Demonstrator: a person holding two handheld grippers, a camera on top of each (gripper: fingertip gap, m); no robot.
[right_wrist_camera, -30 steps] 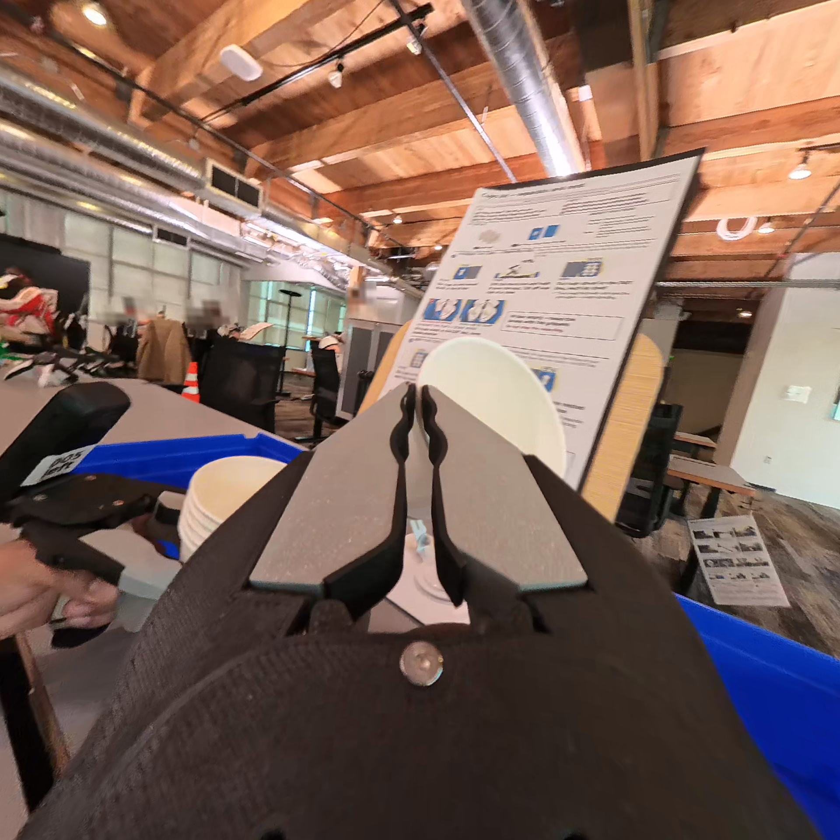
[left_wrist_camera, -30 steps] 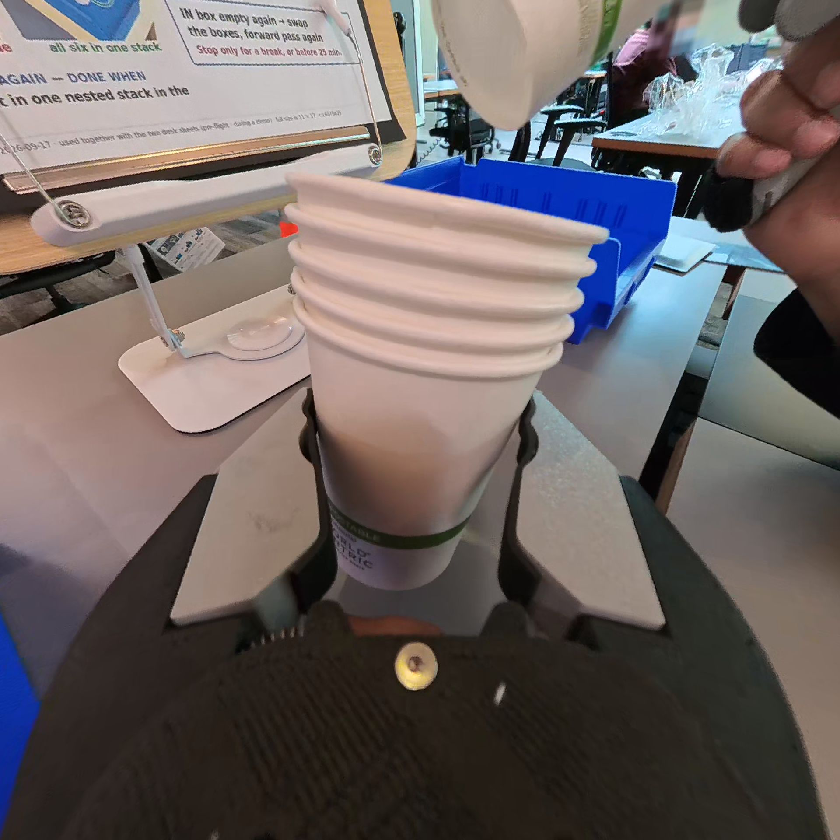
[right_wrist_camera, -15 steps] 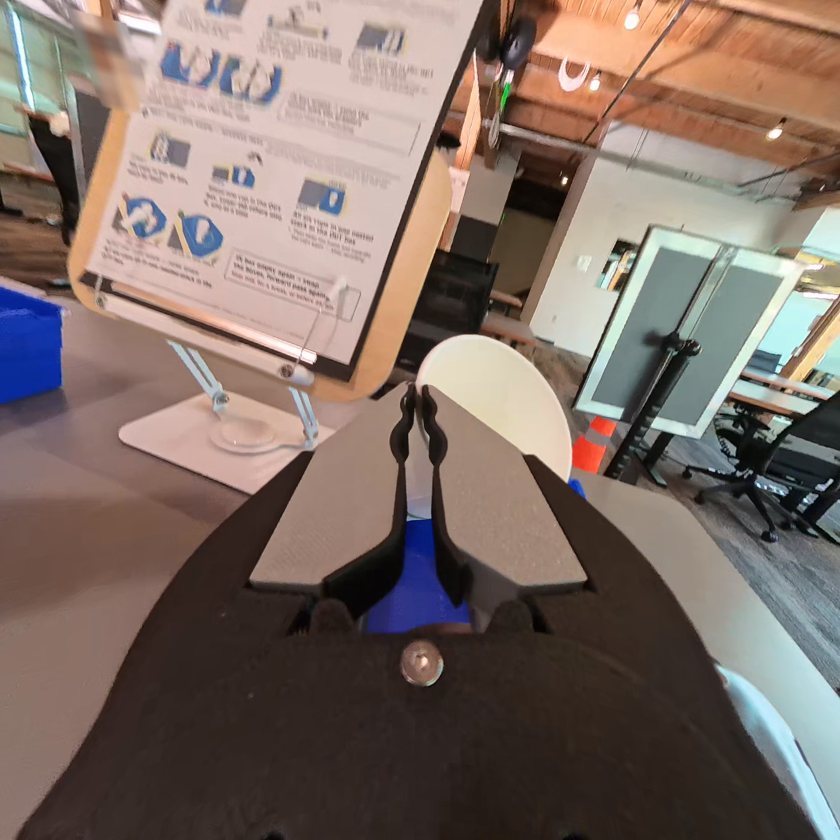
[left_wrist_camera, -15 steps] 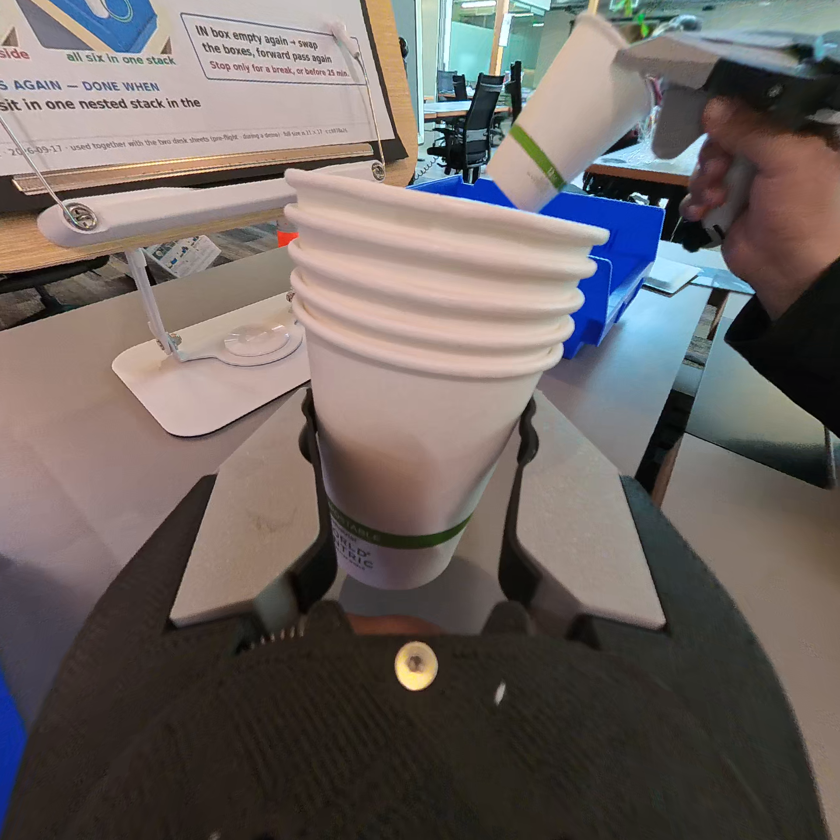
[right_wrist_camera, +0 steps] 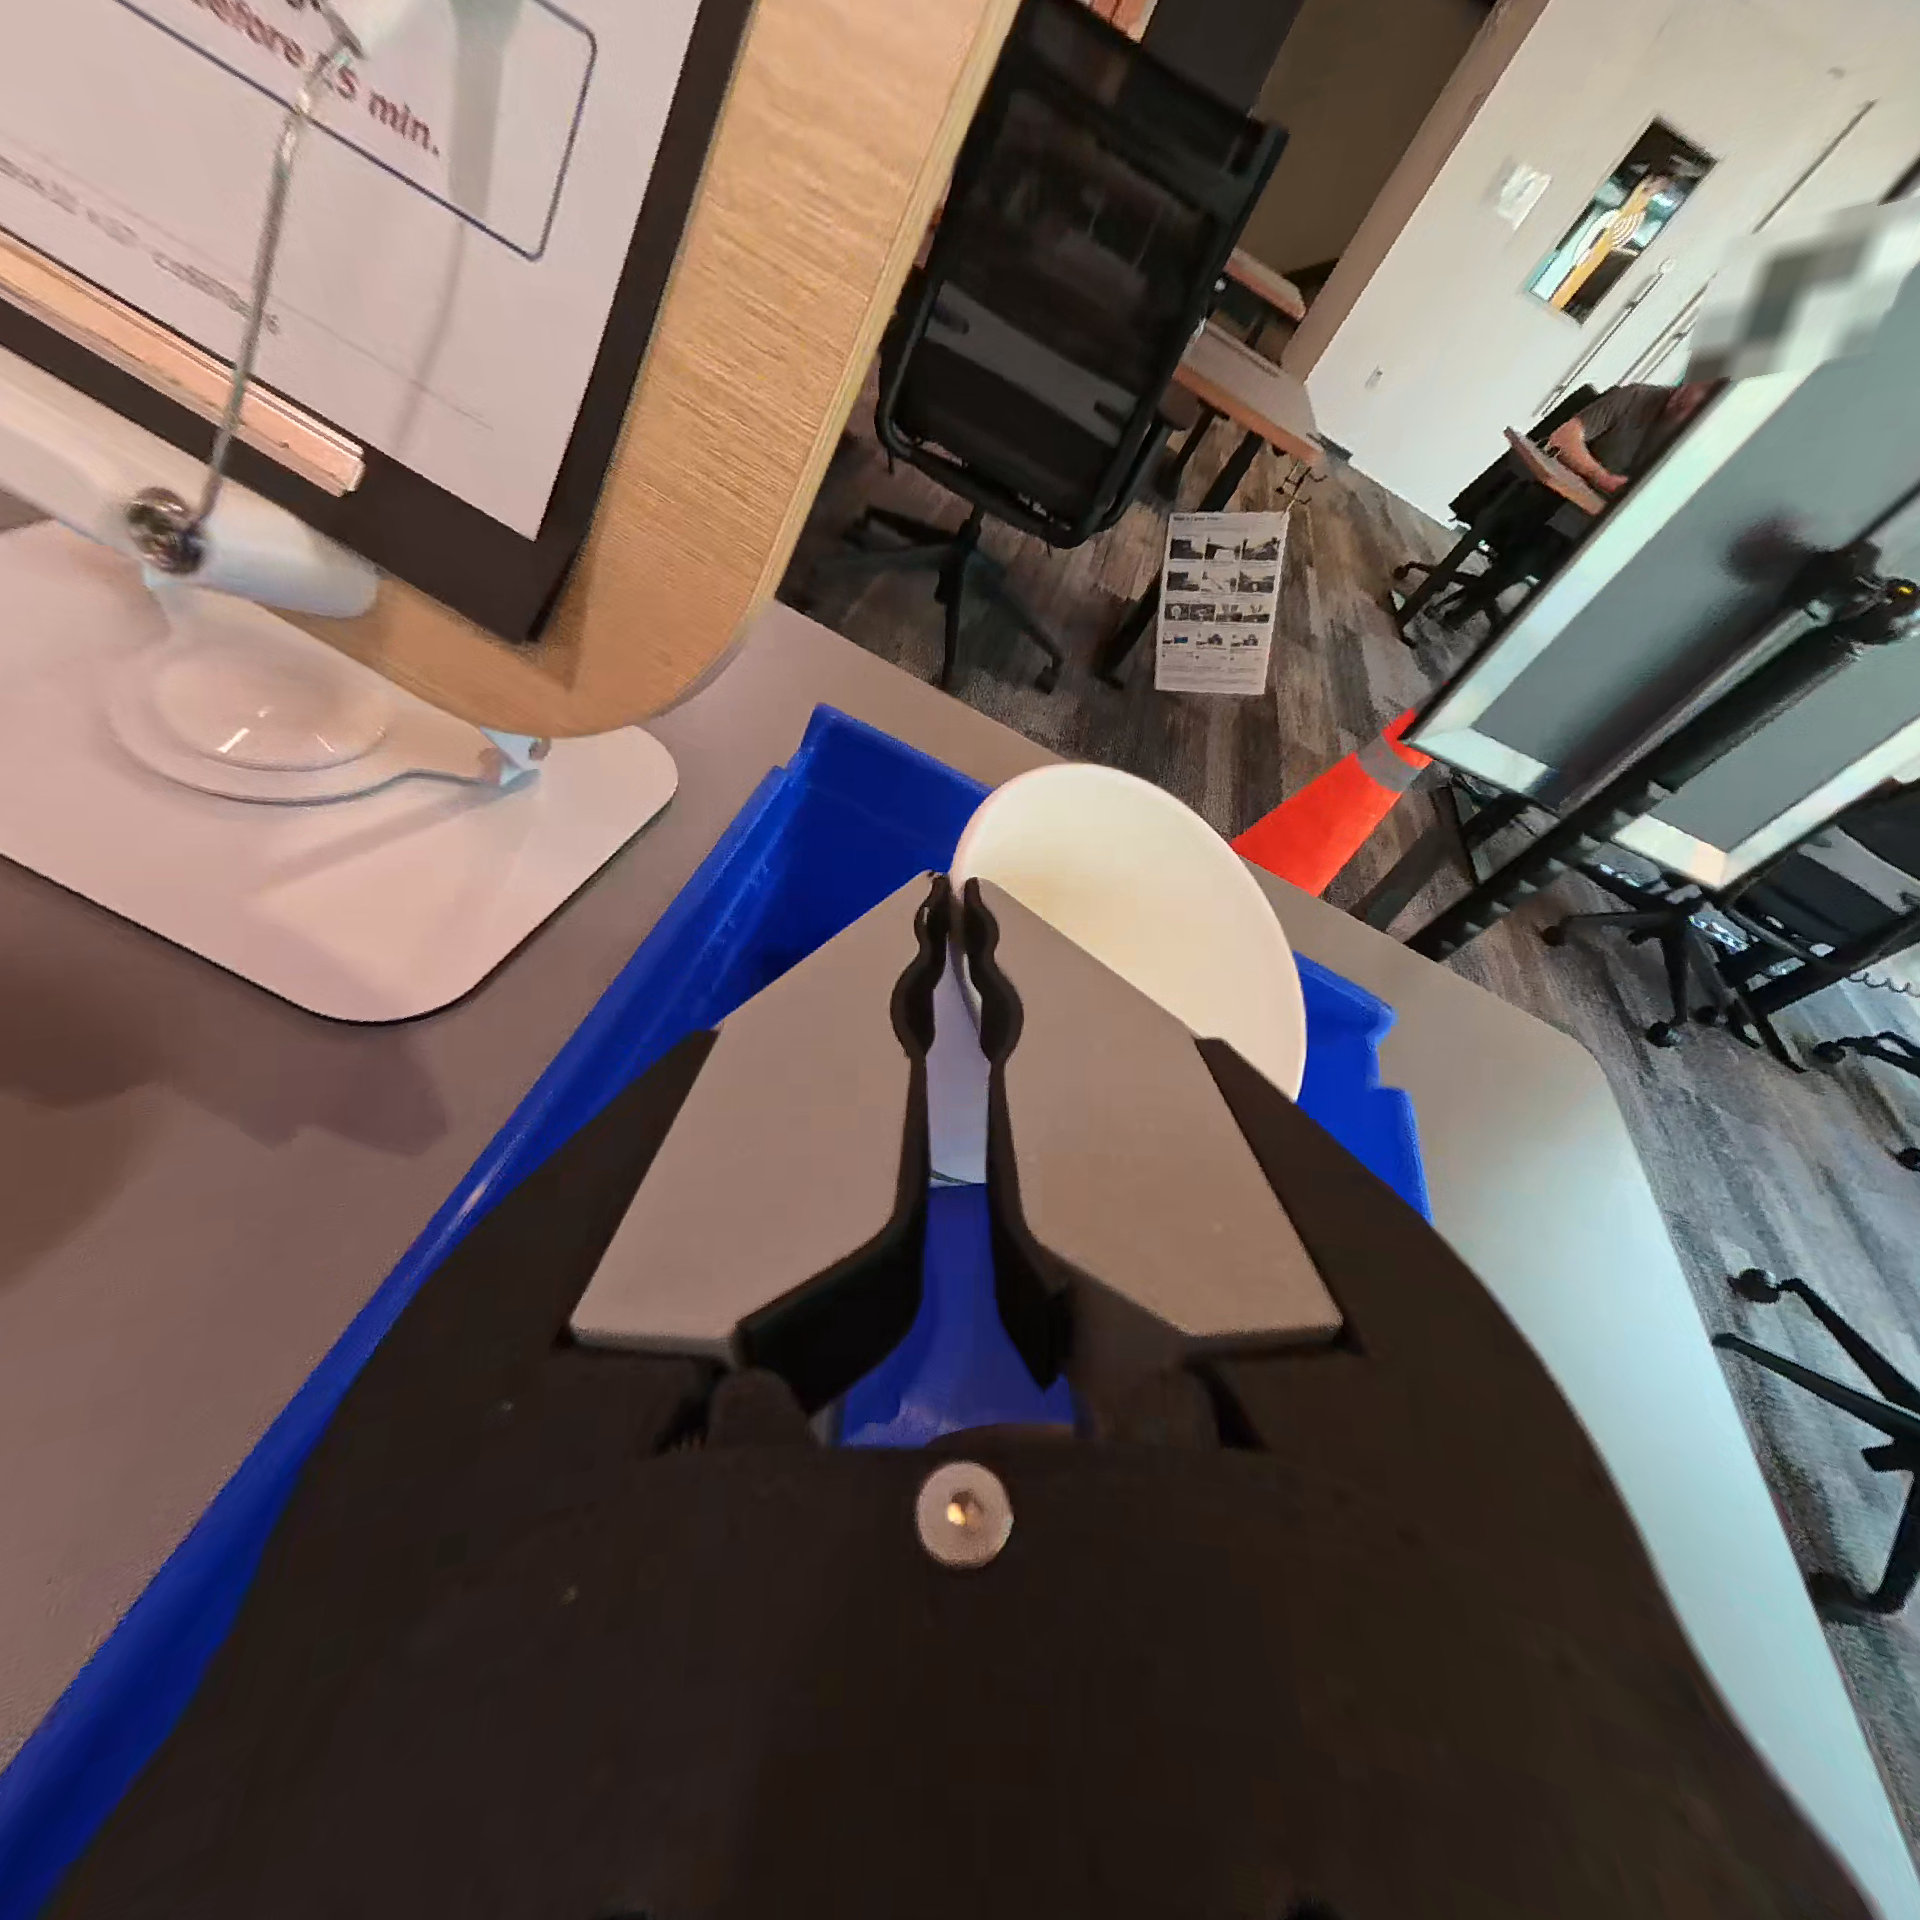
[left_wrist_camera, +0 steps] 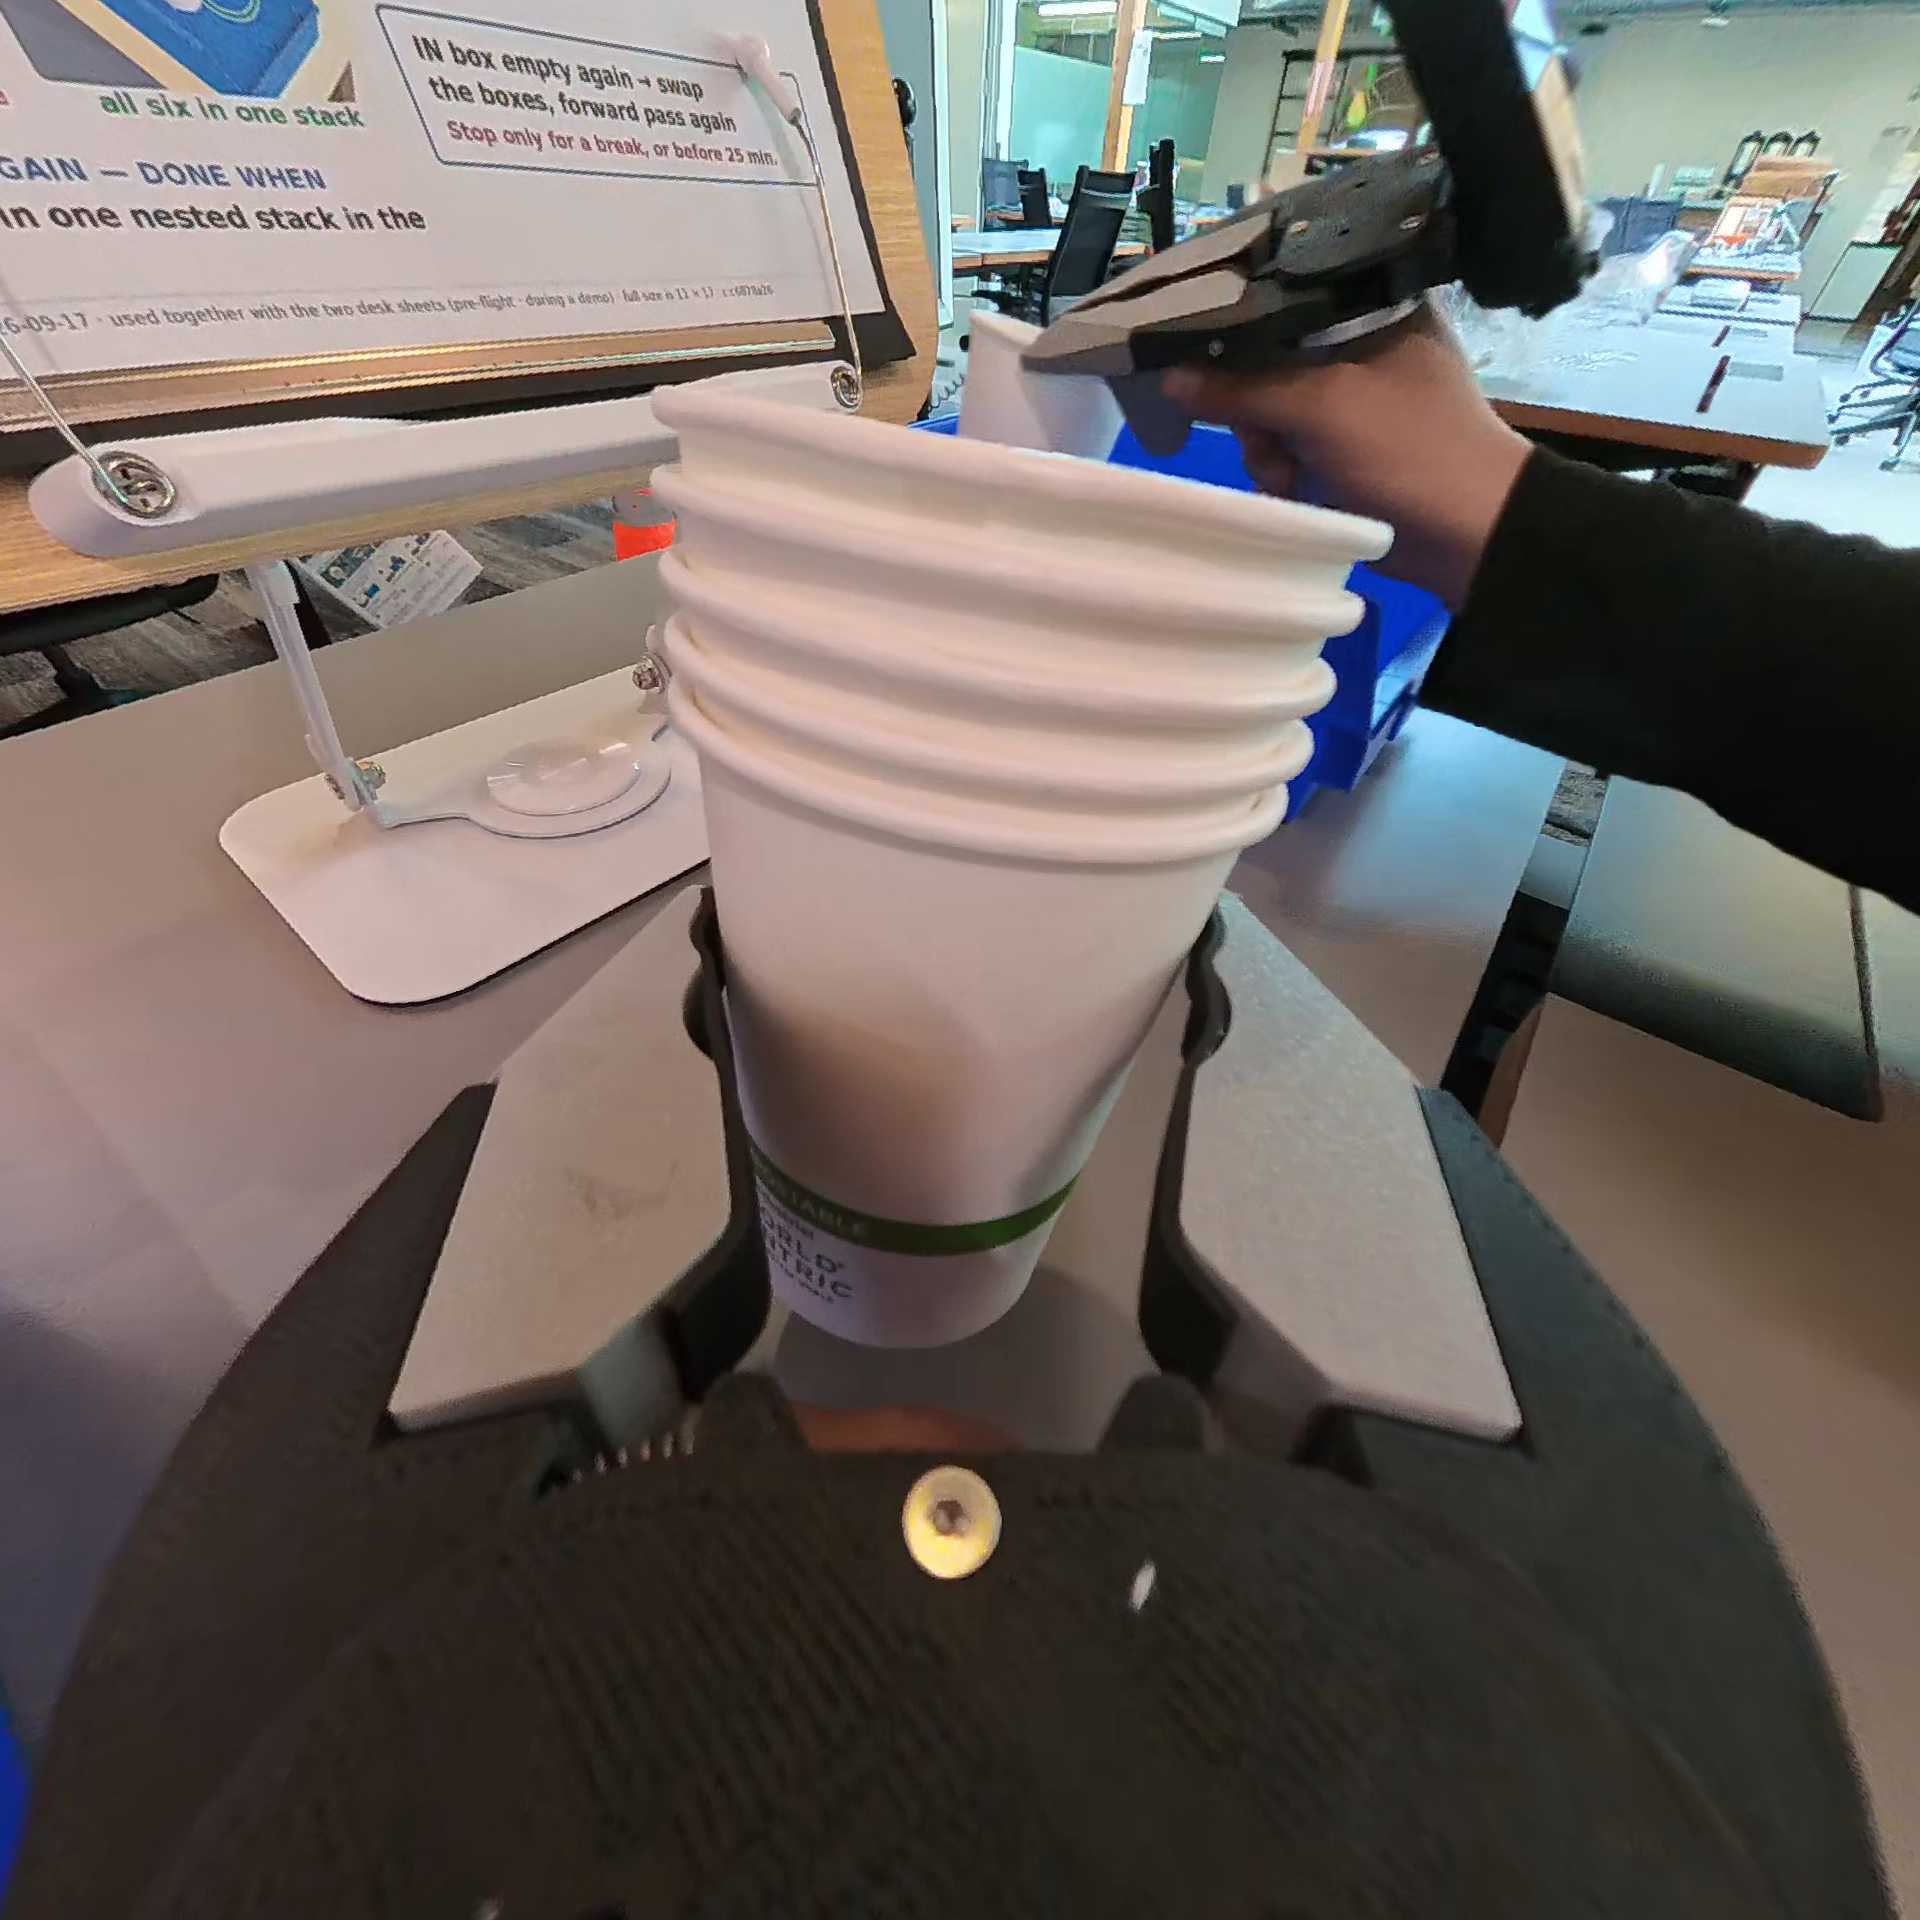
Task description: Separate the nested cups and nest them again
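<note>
Presently the right gripper (right_wrist_camera: 954, 902) is pinching the single cup's (right_wrist_camera: 1127, 914) wall, holding it upright over the blue bin (right_wrist_camera: 665, 1049); the left gripper's fingers (left_wrist_camera: 707, 997) are clamping the nested stack (left_wrist_camera: 977, 831) above the desk (left_wrist_camera: 156, 1039), well apart.

single cup (right_wrist_camera: 1132, 914) base hidden by right claw (right_wrist_camera: 954, 899) | blue bin (right_wrist_camera: 665, 1049) cut off

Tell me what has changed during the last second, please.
The right gripper, still pinching the single paper cup by its wall, carried it from high above down over the blue bin. The left gripper keeps clamping the cup stack, unmoved.
</note>
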